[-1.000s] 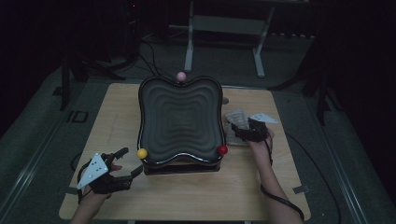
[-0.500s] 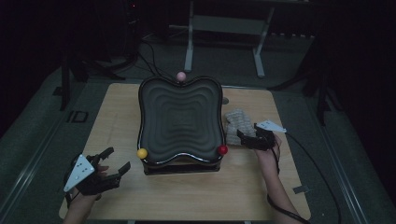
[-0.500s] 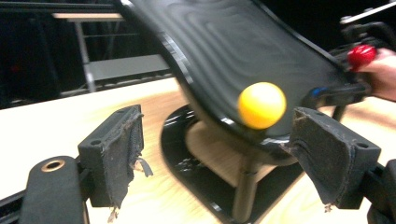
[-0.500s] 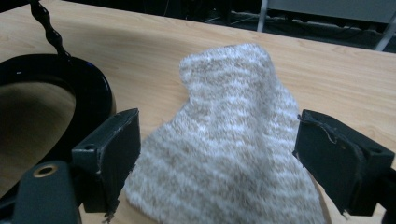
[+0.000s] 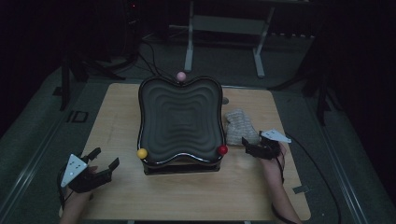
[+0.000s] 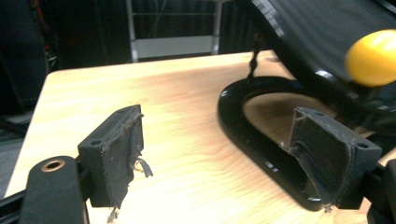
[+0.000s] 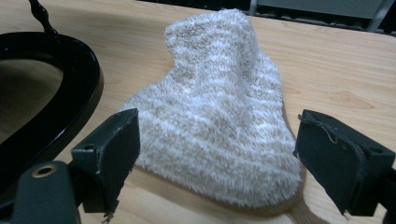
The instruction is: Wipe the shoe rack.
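Note:
A black wavy tray (image 5: 180,119) stands on a black base (image 6: 261,140) in the middle of the wooden table (image 5: 116,107), with a yellow knob (image 5: 142,153) (image 6: 372,57), a red knob (image 5: 223,150) and a pink knob (image 5: 181,76) at its rim. A fuzzy beige-and-white cloth (image 5: 240,126) (image 7: 219,112) lies on the table right of the tray. My right gripper (image 5: 250,147) (image 7: 212,163) is open, its jaws just short of the cloth's near end. My left gripper (image 5: 103,158) (image 6: 219,161) is open and empty at the front left, pointing toward the tray's yellow-knob corner.
A metal stand (image 5: 224,28) and cables (image 5: 149,51) lie on the dark floor beyond the table. Bare table top stretches along the front edge (image 5: 196,200) and left of the tray.
My left gripper has pulled back toward the front left corner. My right gripper has drawn back off the cloth and down to its near end.

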A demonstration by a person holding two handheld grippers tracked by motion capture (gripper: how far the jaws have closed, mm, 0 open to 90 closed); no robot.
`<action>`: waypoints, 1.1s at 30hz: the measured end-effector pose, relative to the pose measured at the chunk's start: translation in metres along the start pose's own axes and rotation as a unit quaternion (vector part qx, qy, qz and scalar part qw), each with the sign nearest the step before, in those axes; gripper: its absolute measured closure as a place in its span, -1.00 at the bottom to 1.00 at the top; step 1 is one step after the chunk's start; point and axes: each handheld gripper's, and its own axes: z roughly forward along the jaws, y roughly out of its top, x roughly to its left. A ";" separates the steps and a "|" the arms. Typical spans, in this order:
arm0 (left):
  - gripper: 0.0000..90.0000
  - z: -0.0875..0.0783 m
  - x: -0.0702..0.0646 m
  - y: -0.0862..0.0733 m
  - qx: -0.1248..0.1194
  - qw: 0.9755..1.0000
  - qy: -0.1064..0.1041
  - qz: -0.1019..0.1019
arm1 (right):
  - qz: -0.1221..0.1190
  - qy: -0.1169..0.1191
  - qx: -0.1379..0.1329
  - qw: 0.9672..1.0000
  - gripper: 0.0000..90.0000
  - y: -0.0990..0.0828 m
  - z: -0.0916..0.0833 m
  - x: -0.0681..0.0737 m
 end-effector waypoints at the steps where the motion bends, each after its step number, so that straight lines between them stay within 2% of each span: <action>1: -0.59 0.000 0.001 -0.001 0.003 1.000 0.001 -0.001 | -0.001 0.000 -0.001 1.000 -0.69 -0.001 -0.002 0.000; 14: -0.60 0.000 0.008 -0.011 0.029 0.999 0.025 -0.017 | 0.009 -0.009 -0.010 1.000 -0.69 -0.019 -0.026 -0.002; 25: -0.60 -0.005 0.003 -0.014 0.034 0.999 0.019 -0.012 | 0.005 -0.026 -0.004 1.000 -0.69 -0.030 -0.046 0.000; 30: -0.60 -0.007 0.005 -0.016 0.032 0.999 0.020 -0.021 | 0.012 -0.033 0.002 0.999 -0.69 -0.037 -0.053 -0.002; 33: -0.60 -0.009 0.004 -0.017 0.038 0.999 0.020 -0.017 | 0.013 -0.042 0.004 0.999 -0.69 -0.042 -0.060 -0.004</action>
